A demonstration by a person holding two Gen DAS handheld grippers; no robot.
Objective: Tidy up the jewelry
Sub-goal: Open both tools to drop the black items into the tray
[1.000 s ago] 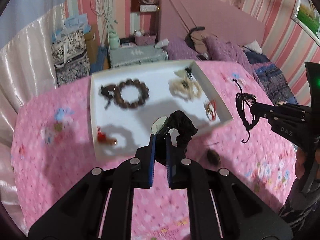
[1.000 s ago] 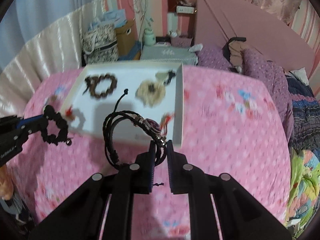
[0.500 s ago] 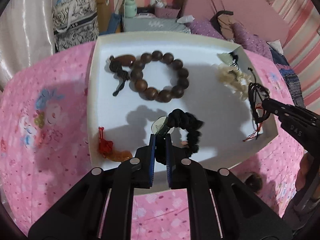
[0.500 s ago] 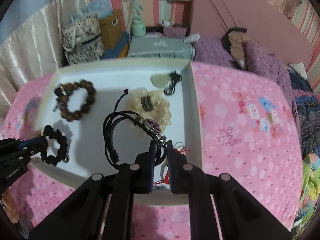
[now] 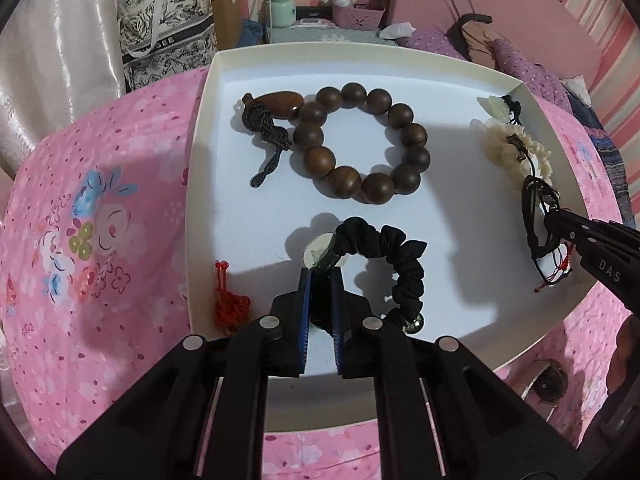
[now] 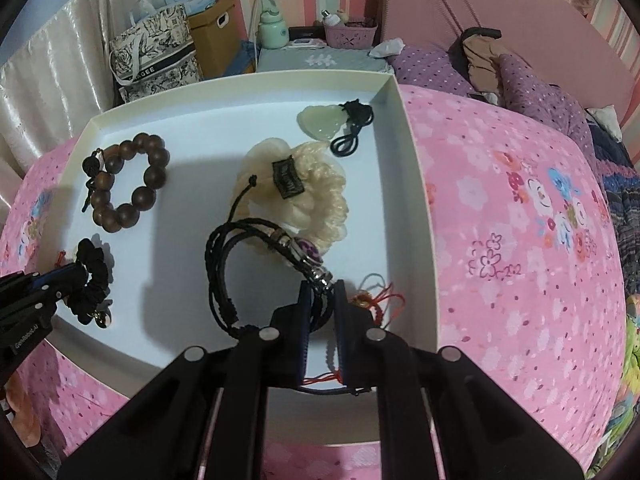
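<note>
Over the white tray (image 5: 208, 120) on the pink bedspread (image 5: 100, 240), the left gripper (image 5: 321, 280) was clamped on a black ruffled bracelet (image 5: 400, 252). The right gripper (image 6: 321, 292) pinched a black braided cord bracelet (image 6: 224, 256) just above the tray floor, perhaps touching it. Brown wooden beads (image 5: 360, 144) lay nearby.

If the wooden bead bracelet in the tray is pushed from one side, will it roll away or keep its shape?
The bead bracelet probably slides rather than rolls: it lies flat on the tray as a strung ring. The ring would likely deform a little, since the round beads are separate. The knotted cord beside it looks limp and would probably just drag.
</note>
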